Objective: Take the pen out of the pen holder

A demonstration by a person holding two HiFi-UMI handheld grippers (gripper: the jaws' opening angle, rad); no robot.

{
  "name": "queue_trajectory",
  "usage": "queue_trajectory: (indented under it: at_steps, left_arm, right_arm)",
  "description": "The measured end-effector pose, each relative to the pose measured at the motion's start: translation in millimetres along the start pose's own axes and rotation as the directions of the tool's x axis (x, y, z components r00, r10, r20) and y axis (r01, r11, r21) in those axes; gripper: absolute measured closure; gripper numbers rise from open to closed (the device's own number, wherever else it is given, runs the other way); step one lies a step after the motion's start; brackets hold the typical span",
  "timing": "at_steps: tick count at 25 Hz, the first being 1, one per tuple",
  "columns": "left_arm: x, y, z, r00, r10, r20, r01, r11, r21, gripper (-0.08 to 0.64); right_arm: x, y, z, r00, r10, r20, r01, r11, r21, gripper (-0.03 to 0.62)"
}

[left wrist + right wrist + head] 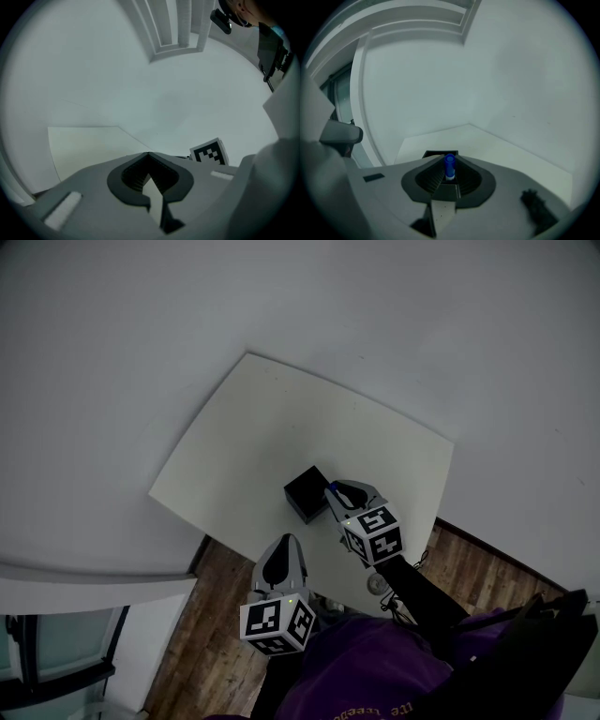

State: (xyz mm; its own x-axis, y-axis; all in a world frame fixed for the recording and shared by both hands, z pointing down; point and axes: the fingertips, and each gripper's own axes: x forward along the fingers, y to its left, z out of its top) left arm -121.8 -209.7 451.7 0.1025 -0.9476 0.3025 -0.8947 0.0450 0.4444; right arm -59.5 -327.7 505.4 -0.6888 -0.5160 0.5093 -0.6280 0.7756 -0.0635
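One white table (281,418) bears the black pen holder (306,493). My left gripper (283,546) waits near the edge, jaws together and empty, leaving room. My right gripper (338,491) pinches the blue pen (449,165) just beside the holder, apparently lifted clear.

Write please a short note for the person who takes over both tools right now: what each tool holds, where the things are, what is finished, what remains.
Left tool: shut, empty, held back from the pen holder.
Right tool: shut on the blue pen, close beside the black pen holder on the white table.
Done: the pen is gripped.
Unclear: whether its lower end is already clear of the holder.
Left: probably lift the pen until it is fully out.
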Motion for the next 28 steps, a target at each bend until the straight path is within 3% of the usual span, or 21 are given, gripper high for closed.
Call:
queue_trajectory:
  at_steps: [28]
  left_arm:
    - [-14.1,-8.7,8.5,0.999,-0.008,0.043,0.007,1.0,0.008,0.555]
  right_arm:
    - [-25.0,4.1,28.9,0.996,-0.019,0.081,0.02,1.0,-0.014,0.518]
